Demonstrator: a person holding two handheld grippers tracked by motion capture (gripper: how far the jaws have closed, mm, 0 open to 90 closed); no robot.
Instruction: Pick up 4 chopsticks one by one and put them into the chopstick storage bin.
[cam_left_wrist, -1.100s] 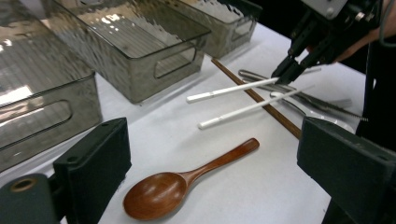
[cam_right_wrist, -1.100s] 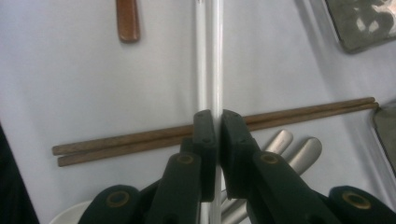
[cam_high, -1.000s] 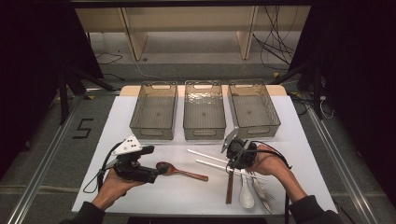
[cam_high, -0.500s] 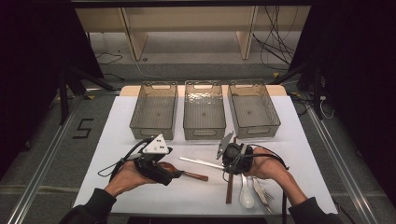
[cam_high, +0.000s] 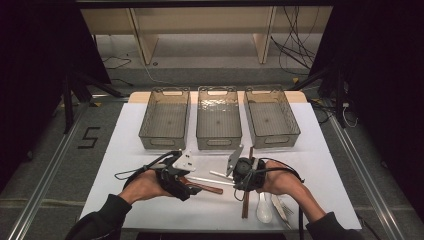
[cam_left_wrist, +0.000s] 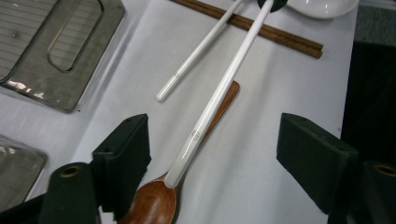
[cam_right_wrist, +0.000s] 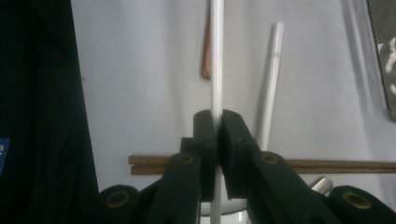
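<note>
On white table (cam_high: 125, 150), right gripper (cam_right_wrist: 215, 123) clamping white chopstick (cam_right_wrist: 216, 70), left gripper (cam_left_wrist: 212, 154) narrowing, gripping nothing.

Left tool (cam_high: 186, 181) jaws wide, just been closing, right tool (cam_right_wrist: 216, 122) clamped tight, forearms low.

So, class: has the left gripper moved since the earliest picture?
Yes. In the high view the left gripper has moved right, from level with the left bin towards the middle bin, jaws closing around the wooden spoon.
</note>
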